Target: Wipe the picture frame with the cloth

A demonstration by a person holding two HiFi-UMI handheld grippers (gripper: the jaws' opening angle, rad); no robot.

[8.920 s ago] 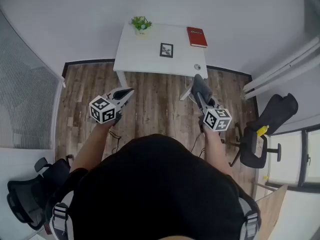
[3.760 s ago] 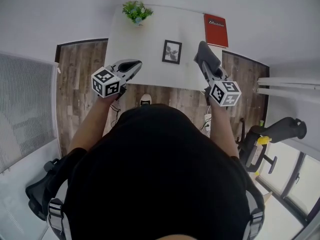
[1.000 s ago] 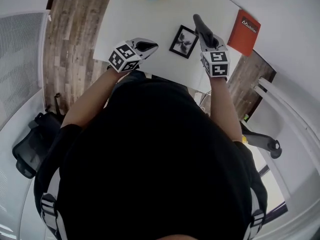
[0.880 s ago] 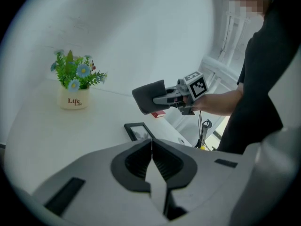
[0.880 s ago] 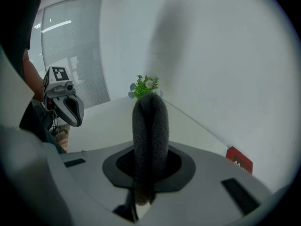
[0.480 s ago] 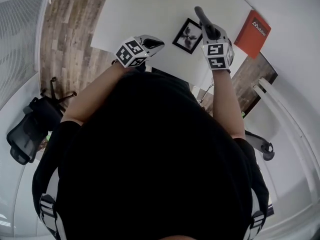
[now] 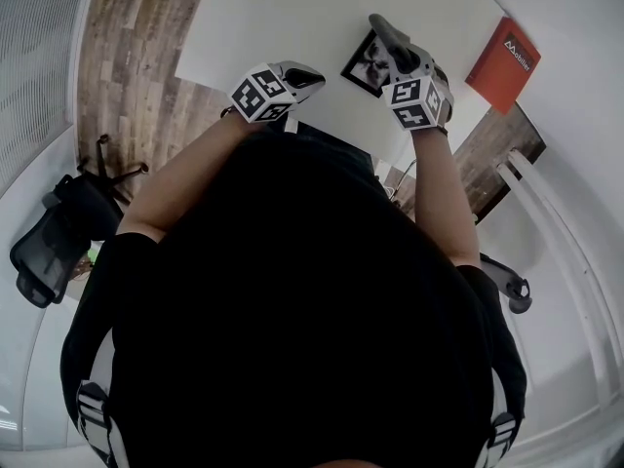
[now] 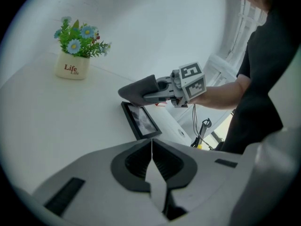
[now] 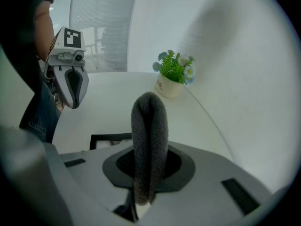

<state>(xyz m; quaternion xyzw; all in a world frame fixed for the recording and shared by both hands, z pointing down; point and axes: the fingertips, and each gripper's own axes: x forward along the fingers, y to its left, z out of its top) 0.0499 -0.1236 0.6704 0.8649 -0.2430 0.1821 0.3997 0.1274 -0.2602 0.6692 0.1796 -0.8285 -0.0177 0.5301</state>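
A small black picture frame [image 7: 363, 58] lies flat on the white table [image 7: 263, 18]; it also shows as the frame [image 8: 141, 120] and, just below the cloth, as the frame [image 9: 109, 139]. My right gripper [image 7: 392, 45] is shut on a folded grey cloth [image 9: 149, 131], which hangs just above the frame's right side and hides part of it. The cloth [image 8: 139, 90] sticks out ahead of that gripper. My left gripper [image 7: 306, 75] hovers left of the frame, its jaws shut with nothing between them [image 8: 151, 144].
A potted plant with blue flowers [image 8: 73, 46] stands at the table's far side, and appears as the plant [image 9: 173, 76] too. A red book [image 7: 507, 55] lies on the table's right end. A black office chair [image 7: 54, 232] stands on the wooden floor at left.
Both grippers have moved in closer to the frame. The right gripper with the cloth now overlaps the frame's right edge. The left gripper has shifted slightly right.
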